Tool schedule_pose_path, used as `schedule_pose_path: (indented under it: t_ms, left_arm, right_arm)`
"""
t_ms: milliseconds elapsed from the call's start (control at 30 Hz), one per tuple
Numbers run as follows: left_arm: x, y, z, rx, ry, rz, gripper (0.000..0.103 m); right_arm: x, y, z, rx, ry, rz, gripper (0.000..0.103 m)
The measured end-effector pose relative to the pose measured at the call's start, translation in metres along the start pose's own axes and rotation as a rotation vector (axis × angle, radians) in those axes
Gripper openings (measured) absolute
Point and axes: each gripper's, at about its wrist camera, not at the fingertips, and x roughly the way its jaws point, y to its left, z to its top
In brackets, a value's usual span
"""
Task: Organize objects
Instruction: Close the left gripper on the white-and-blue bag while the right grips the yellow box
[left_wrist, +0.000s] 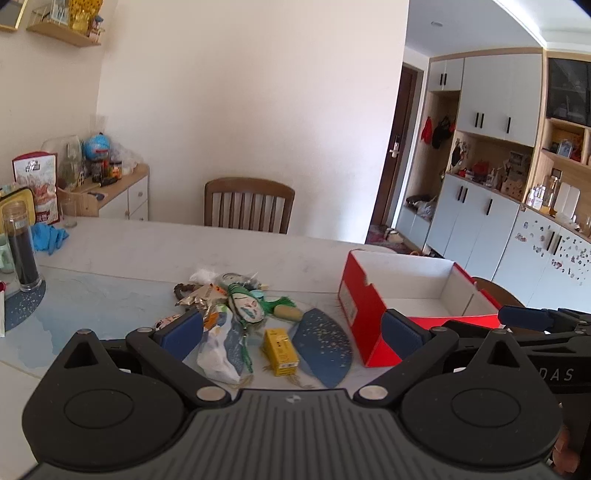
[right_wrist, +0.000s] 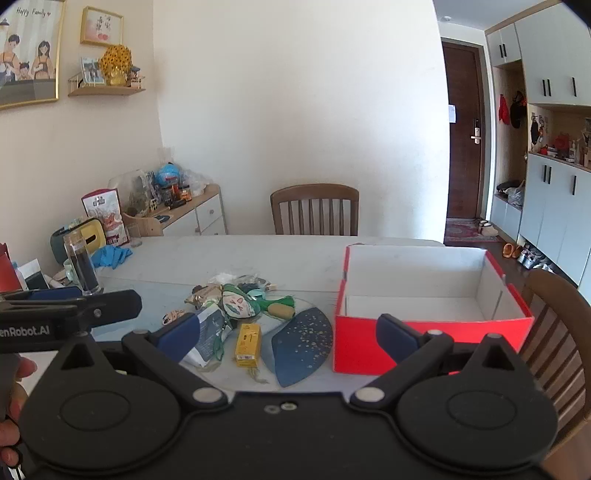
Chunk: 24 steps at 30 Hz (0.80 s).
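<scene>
Hovering—both tongs (left_wrist: 295, 328) (right_wrist: 290, 334) agape.

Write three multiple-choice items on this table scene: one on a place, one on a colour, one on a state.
1. Where does the yellow box lie?
A. inside the red box
B. on the table, left of the blue fan
C. on the chair

2. What colour is the shoebox outside?
A. red
B. green
C. black

3. How does the right claw stand?
A. shut on the fan
B. shut on nothing
C. open, holding nothing

Answers:
1 B: it lies on the table beside the fan.
2 A: its outer walls are red, the inside white.
3 C: its blue pads are wide apart, nothing between them touched.
</scene>
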Motion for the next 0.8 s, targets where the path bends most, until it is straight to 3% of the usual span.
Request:
schedule_pose_path:
  t_ms: [467, 800]
  left_arm:
    - [0.07, 0.056, 0.018, -0.007, 0.086, -0.025, 0.103]
    - [0.148, 0.085, -0.003, 0.1, 0.221, 0.013, 0.102]
  right_arm:
    - [0.074, 0.024, 0.009, 0.002, 0.094, -0.023, 0.101]
    - [0.145, 0.032, 0.012, 0.004, 0.218, -0.033, 0.098]
